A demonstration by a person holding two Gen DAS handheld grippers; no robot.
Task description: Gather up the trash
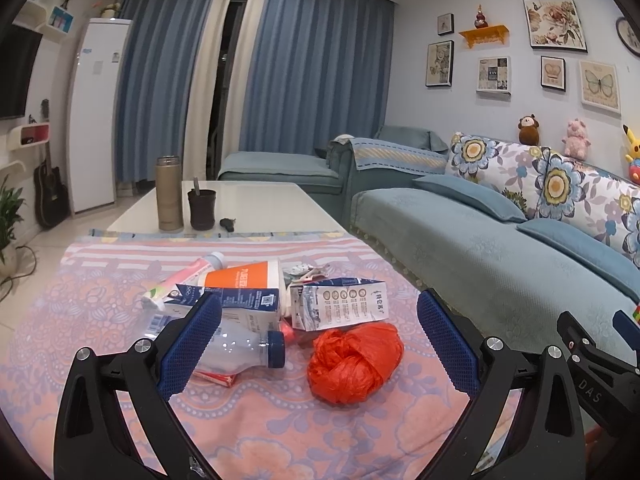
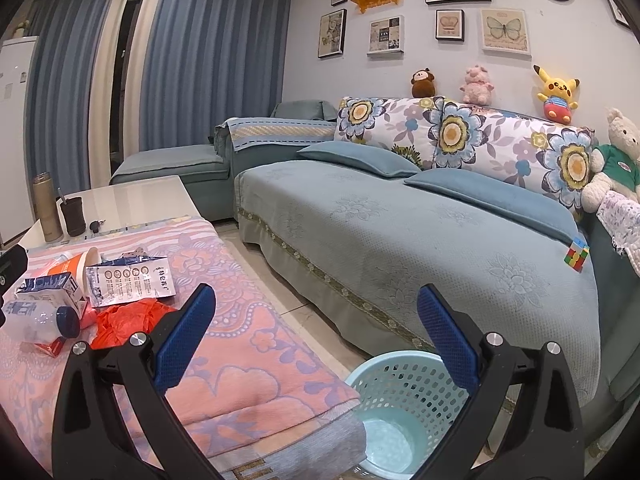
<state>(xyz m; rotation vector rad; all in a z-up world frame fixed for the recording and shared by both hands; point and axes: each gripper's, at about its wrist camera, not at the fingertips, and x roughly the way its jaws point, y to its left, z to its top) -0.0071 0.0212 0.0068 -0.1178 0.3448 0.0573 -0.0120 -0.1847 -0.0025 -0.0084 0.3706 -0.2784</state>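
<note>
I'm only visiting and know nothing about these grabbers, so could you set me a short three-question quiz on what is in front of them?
1. True or false: the light blue basket on the floor already holds trash.
2. Which lies nearest the left gripper: A) gold flask, B) red plastic bag, C) dark cup?
3. Fill in: the plastic bottle has a ____ cap.

Key: 1 false, it looks empty; 2 B; 3 dark blue.
</note>
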